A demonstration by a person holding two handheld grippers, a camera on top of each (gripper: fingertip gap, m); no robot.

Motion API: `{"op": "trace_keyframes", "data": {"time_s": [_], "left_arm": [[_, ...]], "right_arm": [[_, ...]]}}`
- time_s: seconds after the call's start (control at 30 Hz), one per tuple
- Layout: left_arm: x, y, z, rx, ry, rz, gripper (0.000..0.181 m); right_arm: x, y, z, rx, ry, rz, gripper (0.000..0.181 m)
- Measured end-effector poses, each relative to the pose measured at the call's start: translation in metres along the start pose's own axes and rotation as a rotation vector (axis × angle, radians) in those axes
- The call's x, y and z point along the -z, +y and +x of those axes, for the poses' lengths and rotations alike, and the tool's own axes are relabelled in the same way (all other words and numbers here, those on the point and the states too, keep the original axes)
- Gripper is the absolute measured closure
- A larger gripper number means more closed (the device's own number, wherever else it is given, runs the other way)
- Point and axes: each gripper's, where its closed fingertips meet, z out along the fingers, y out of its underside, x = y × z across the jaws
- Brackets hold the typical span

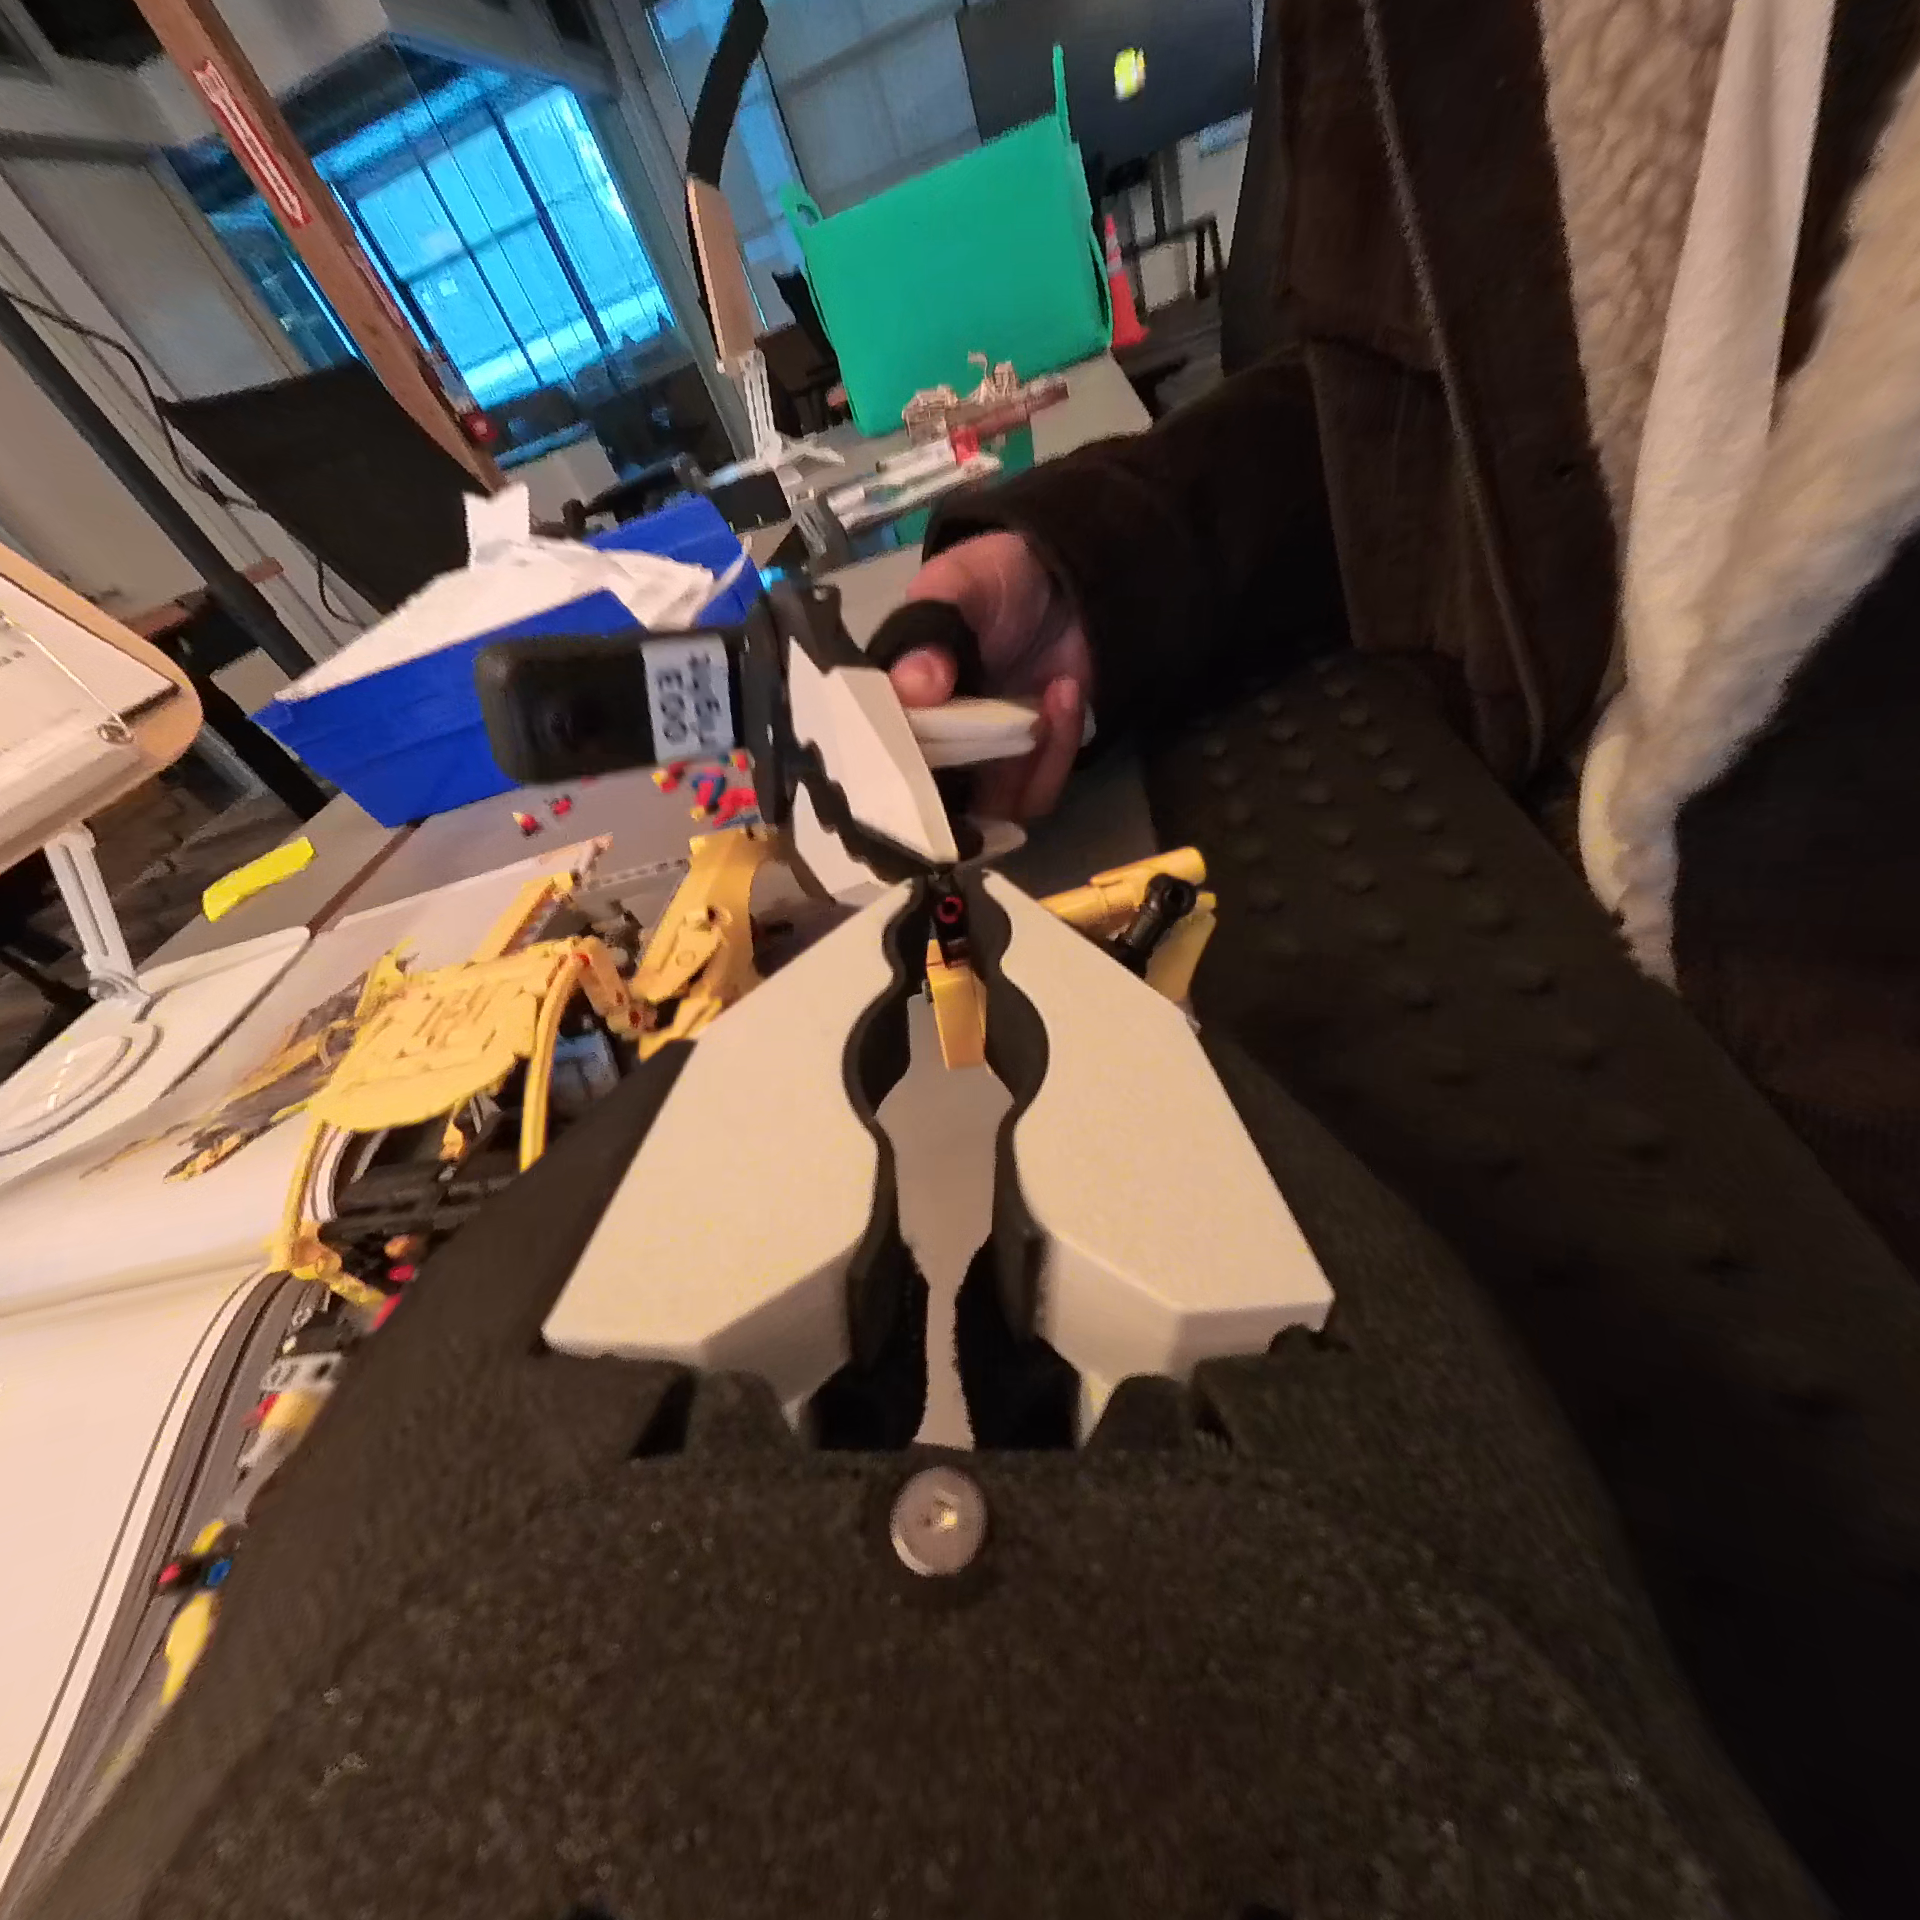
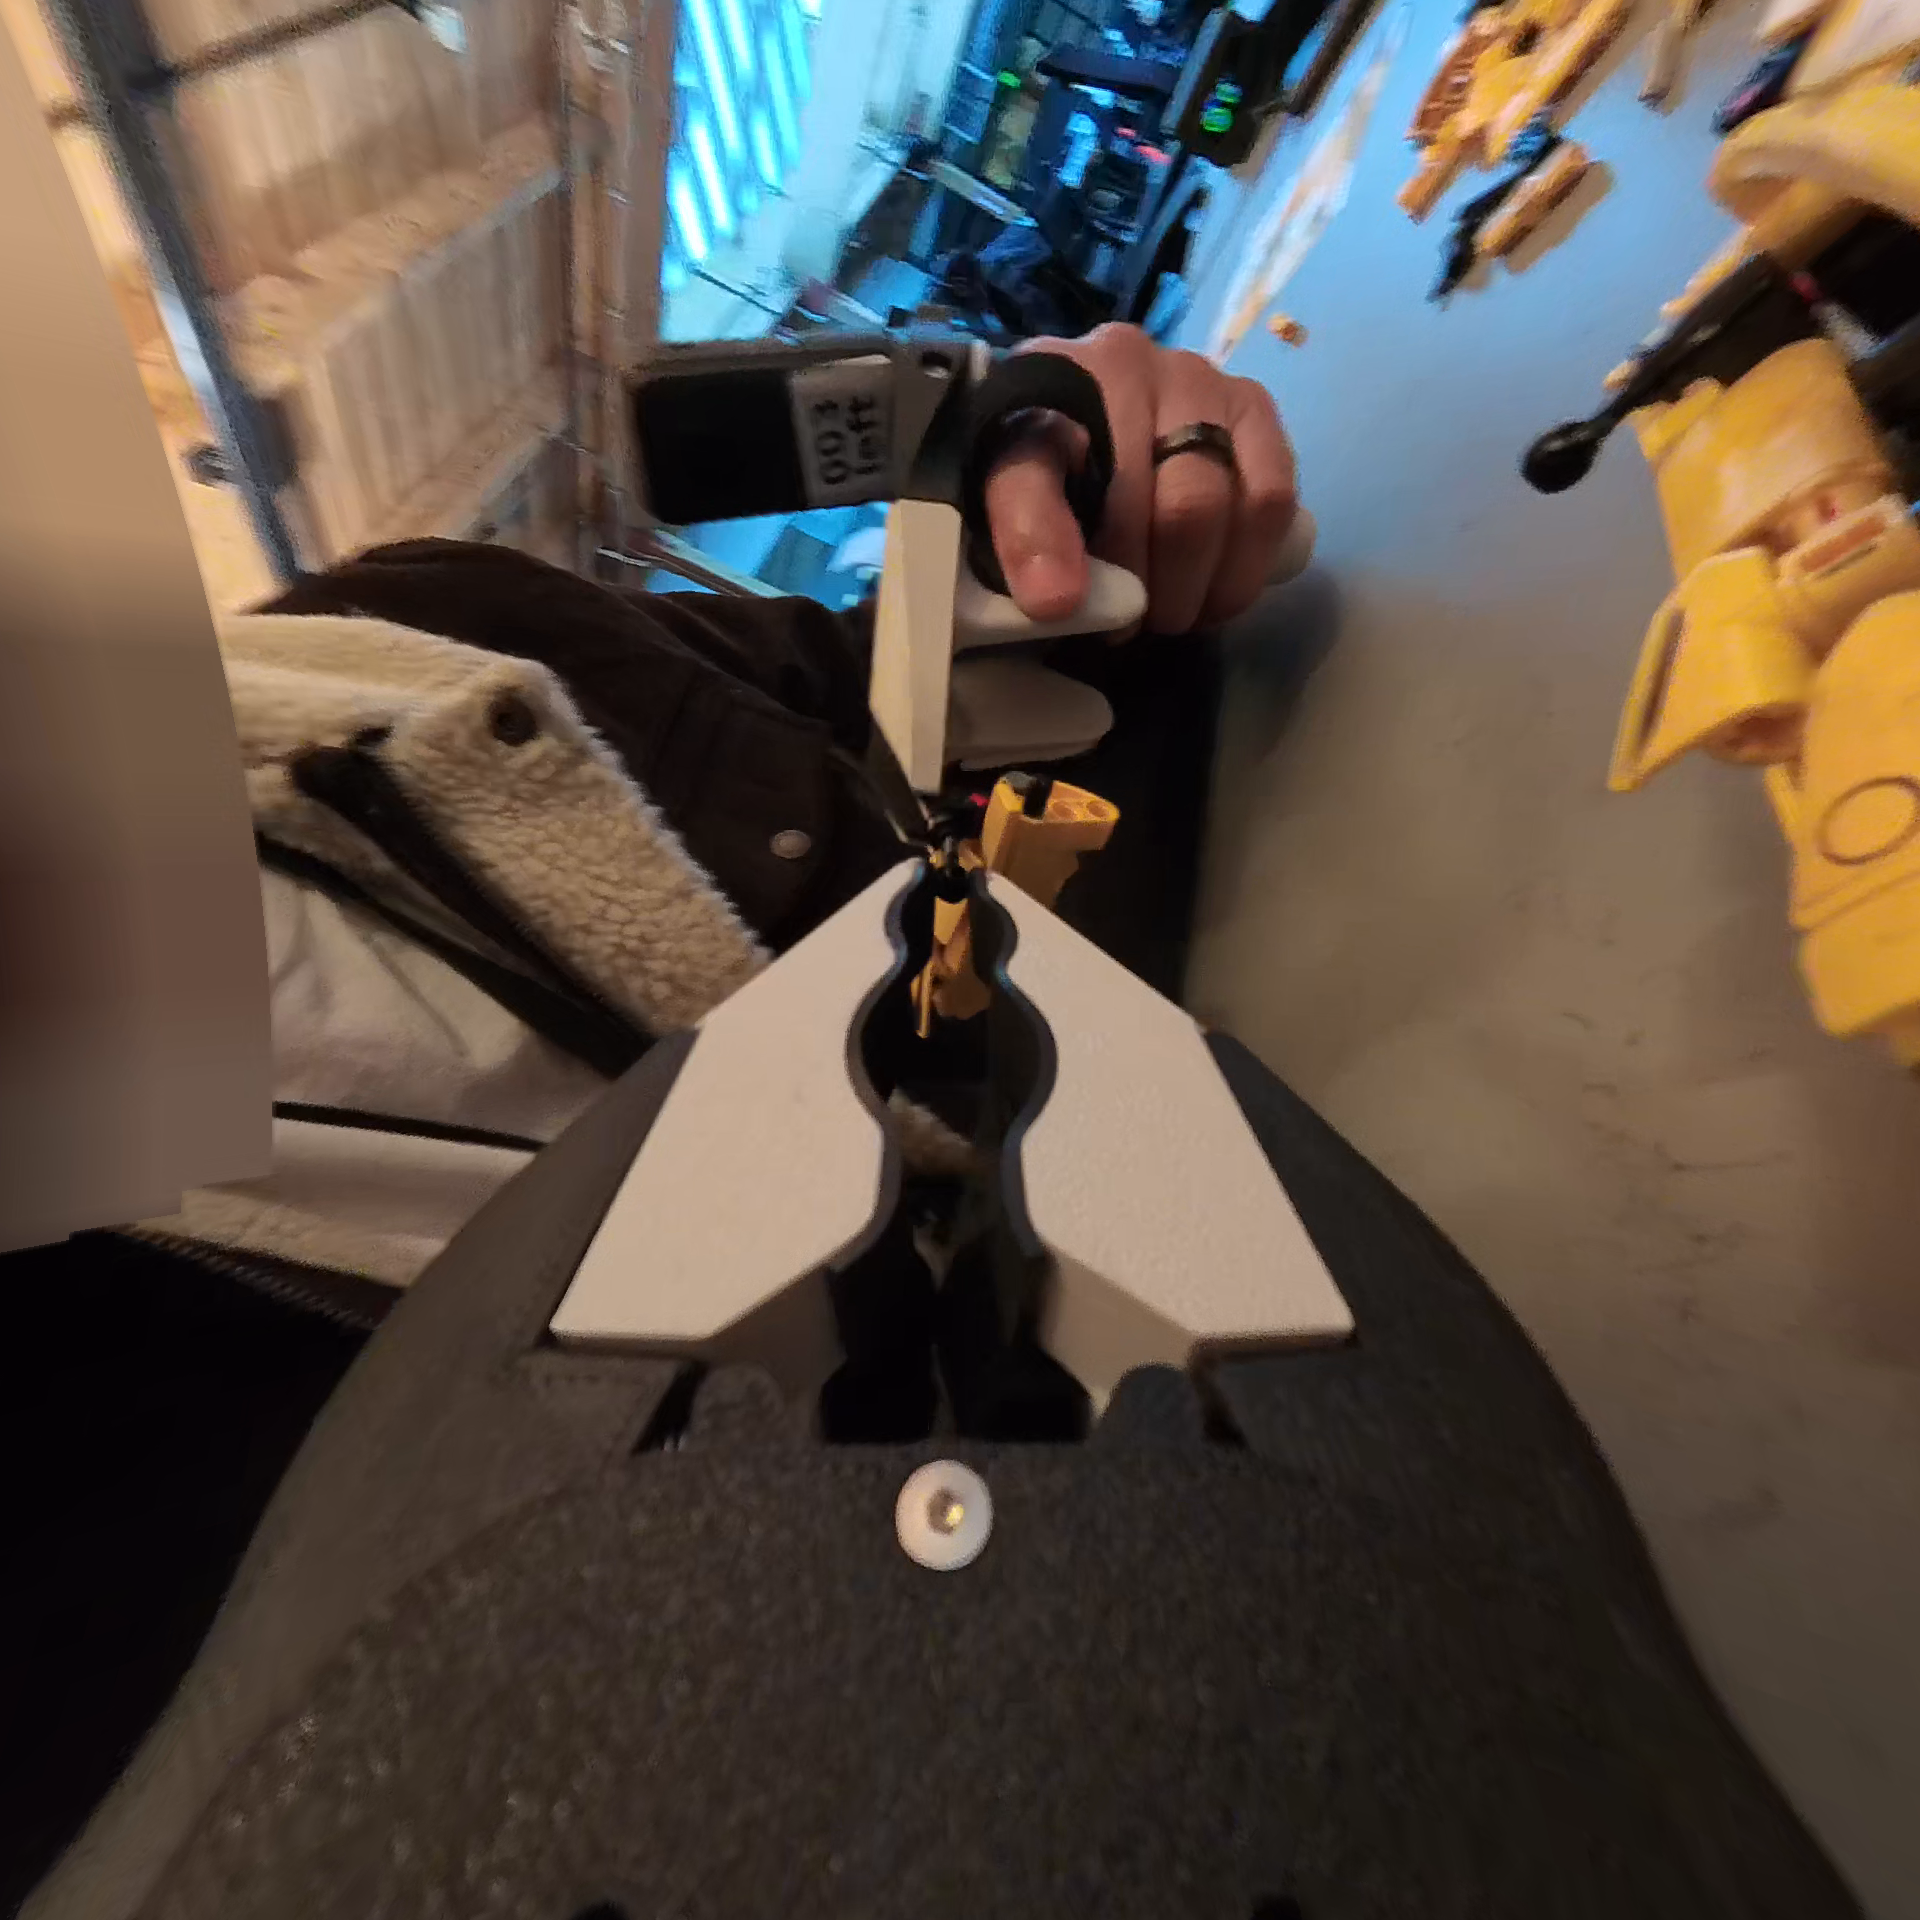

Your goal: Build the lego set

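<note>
While both grippers are meeting tip to tip, left gripper (image 1: 948, 914) and right gripper (image 2: 951, 883) are each pinching a yellow piece (image 1: 958, 1013).

Desk (image 1: 125, 1226): pale, off-white top, seen at the left of the left wrist view. On it lies a yellow and black lego assembly (image 1: 447, 1049), partly built, resting over an open printed booklet (image 1: 249, 1112). Beyond it, small loose red and black pieces (image 1: 717, 795) are scattered on the surface. A blue bin (image 1: 416, 696) with white paper on top stands at the far side. A flat yellow item (image 1: 258, 878) lies to the far left. In the right wrist view the desk carries a large yellow lego model (image 2: 1787, 644) at the right edge and a smaller yellow and black subassembly (image 2: 1496, 166) farther off.
</note>
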Motion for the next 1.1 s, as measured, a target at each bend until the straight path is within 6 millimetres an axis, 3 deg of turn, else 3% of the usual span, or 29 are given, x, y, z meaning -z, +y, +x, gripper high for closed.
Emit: {"op": "trace_keyframes", "data": {"time_s": [0.1,0.23,0.47,0.6,0.73,0.9,1.0,1.1], "left_arm": [[-0.002,0.019,0.004,0.018,0.031,-0.084,0.174],[-0.004,0.030,0.004,0.023,0.038,-0.146,0.174],[-0.012,0.060,0.004,-0.094,0.018,-0.354,0.174],[-0.013,0.065,-0.008,-0.164,-0.038,-0.438,0.175],[-0.012,0.066,-0.009,-0.157,-0.047,-0.490,0.175],[-0.010,0.067,-0.005,0.017,-0.013,-0.516,0.173],[-0.011,0.053,-0.007,0.062,-0.023,-0.462,0.163],[-0.014,0.036,-0.007,-0.013,-0.037,-0.415,0.161]], "right_arm": [[0.005,0.006,0.031,0.064,0.231,-0.054,0.176],[0.011,0.007,0.048,0.114,0.369,-0.069,0.176],[0.012,0.005,0.051,0.134,0.403,-0.062,0.176],[0.014,0.004,0.049,0.163,0.421,-0.057,0.176],[0.013,0.008,0.046,0.180,0.424,-0.082,0.175],[0.015,0.003,0.042,0.189,0.412,-0.052,0.176],[0.015,0.000,0.033,0.178,0.351,-0.021,0.175],[0.013,-0.001,0.024,0.155,0.284,-0.004,0.175]]}}
